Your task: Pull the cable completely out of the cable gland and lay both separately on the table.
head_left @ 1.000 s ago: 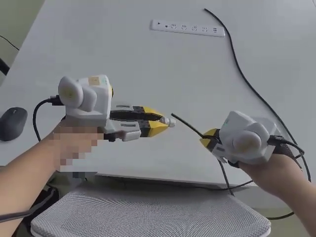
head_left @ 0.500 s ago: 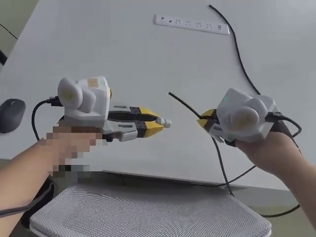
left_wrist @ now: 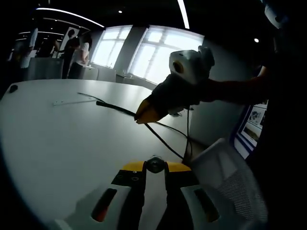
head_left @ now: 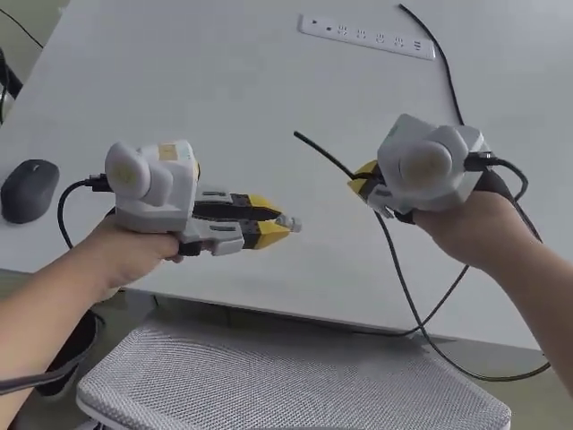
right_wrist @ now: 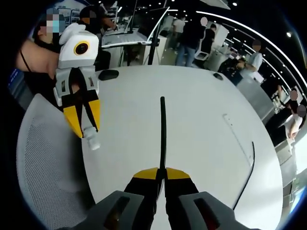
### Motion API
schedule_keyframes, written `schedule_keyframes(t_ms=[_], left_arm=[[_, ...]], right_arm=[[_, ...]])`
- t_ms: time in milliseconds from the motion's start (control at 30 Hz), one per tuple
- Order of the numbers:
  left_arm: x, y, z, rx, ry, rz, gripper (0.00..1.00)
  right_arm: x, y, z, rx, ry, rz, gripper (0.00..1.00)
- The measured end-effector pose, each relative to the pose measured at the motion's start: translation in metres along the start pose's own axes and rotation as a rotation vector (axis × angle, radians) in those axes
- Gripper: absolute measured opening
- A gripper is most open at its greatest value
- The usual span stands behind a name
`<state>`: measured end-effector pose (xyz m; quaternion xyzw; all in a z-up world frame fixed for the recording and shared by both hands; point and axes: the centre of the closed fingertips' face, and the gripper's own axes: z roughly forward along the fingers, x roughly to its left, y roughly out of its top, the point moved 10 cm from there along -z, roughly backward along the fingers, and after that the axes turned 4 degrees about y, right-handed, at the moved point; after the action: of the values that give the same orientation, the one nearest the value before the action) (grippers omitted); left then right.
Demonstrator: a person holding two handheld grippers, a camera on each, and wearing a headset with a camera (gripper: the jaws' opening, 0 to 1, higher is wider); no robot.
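Two pinches: left gripper fingers clamp cable gland; right gripper fingers clamp cable.

- Gland: only its tip poked out of the left gripper. The rest was buried between the closed jaws.
- Cable: the clamped stretch was hidden behind the right gripper body in head view.
- Black leads under the right gripper: couldn't tell which was the cable's tail.
- Chair: cut off at the bottom edge.
- Power strip: markings too small to read.
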<state>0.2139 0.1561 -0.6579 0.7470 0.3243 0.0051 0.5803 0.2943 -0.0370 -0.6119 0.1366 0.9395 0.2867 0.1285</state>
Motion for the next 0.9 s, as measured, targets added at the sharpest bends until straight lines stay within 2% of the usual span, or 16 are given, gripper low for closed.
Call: schedule_keyframes(t_ms=[267, 500, 700, 900], left_arm=[[0.012, -0.018, -0.017, 0.009, 0.013, -0.008, 0.15], [0.025, -0.036, -0.03, 0.016, 0.022, -0.023, 0.15], [0.032, -0.049, -0.038, 0.039, 0.011, -0.035, 0.15], [0.047, -0.062, -0.046, 0.044, 0.031, -0.061, 0.15]], right_arm=[[-0.005, 0.036, 0.026, 0.015, 0.014, -0.05, 0.0], [-0.002, 0.066, 0.052, 0.031, 0.045, -0.116, 0.0], [-0.002, 0.088, 0.074, 0.027, 0.057, -0.131, 0.0], [0.011, 0.109, 0.107, 0.043, 0.118, -0.179, 0.0]])
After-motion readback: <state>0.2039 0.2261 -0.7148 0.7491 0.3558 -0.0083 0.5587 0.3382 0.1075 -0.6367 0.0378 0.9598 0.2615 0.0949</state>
